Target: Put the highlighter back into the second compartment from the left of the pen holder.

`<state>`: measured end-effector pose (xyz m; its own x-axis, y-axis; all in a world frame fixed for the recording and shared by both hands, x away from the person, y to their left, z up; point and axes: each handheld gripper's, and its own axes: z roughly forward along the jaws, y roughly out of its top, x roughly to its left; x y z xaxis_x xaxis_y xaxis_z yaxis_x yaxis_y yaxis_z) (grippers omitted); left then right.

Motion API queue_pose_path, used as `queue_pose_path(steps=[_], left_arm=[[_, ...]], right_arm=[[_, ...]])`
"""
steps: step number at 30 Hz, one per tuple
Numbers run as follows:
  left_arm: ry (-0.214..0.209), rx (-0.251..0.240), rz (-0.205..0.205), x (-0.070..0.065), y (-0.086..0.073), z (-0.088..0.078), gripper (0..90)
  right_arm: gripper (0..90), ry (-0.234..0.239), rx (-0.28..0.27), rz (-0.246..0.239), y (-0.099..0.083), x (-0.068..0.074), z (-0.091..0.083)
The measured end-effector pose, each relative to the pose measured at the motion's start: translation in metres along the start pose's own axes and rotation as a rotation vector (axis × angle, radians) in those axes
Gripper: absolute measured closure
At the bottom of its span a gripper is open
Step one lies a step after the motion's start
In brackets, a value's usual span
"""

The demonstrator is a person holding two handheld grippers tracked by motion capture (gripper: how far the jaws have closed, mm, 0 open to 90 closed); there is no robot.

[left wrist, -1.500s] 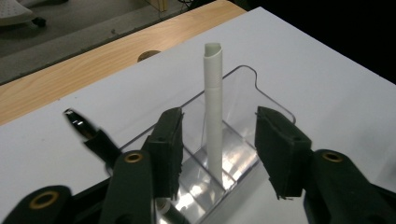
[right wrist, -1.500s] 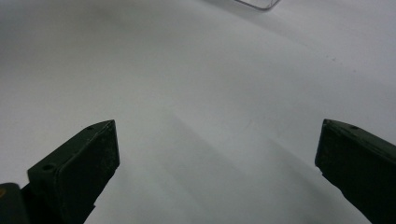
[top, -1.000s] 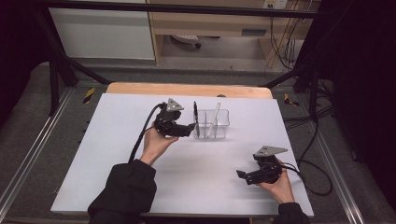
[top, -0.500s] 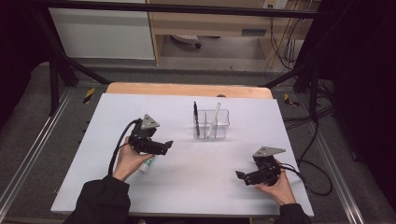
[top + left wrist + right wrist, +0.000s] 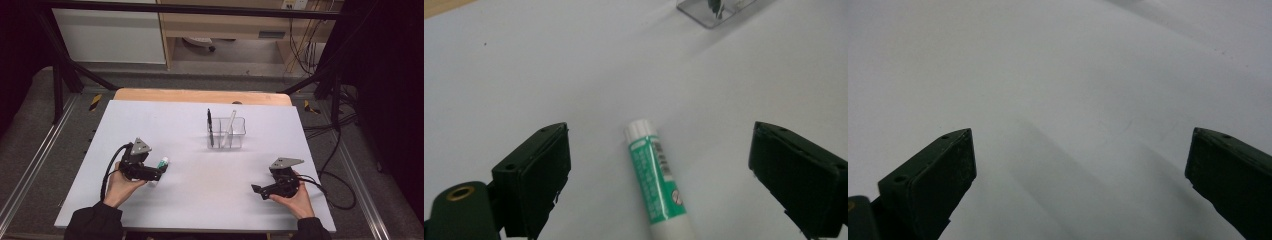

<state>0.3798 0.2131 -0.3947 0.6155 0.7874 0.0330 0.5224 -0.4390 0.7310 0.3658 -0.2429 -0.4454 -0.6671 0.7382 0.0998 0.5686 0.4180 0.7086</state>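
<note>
2 tongs at work: left tongs [image 5: 659, 170] spread wide, just opening further, straddling green-and-white glue stick [image 5: 656, 185] lying flat on bench [image 5: 200, 195], untouched, probably for pickup toward clear organiser [image 5: 226, 133]. Right tongs [image 5: 1080, 165] open, empty, parked well apart.

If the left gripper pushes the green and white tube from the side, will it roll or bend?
The tube looks round and lies flat on the table, so it would probably roll. It seems stiff and light. Its glossy label may be slippery.
</note>
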Motion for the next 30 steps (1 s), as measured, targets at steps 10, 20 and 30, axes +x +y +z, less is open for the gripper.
queue_pose_path(steps=[10, 20, 30], left_arm=[[0.004, 0.022, -0.025, 0.001, -0.019, -0.002, 9.8], [-0.001, 0.07, -0.052, -0.002, -0.036, 0.005, 13.8], [-0.02, 0.109, -0.073, -0.006, -0.04, 0.014, 24.4]], right_arm=[[0.7, -0.005, 0.003, -0.008, 0.0, 0.0, 0.001], [0.7, -0.004, 0.009, -0.005, -0.001, 0.0, 0.001], [0.7, -0.001, 0.011, -0.001, -0.001, 0.0, 0.001]])
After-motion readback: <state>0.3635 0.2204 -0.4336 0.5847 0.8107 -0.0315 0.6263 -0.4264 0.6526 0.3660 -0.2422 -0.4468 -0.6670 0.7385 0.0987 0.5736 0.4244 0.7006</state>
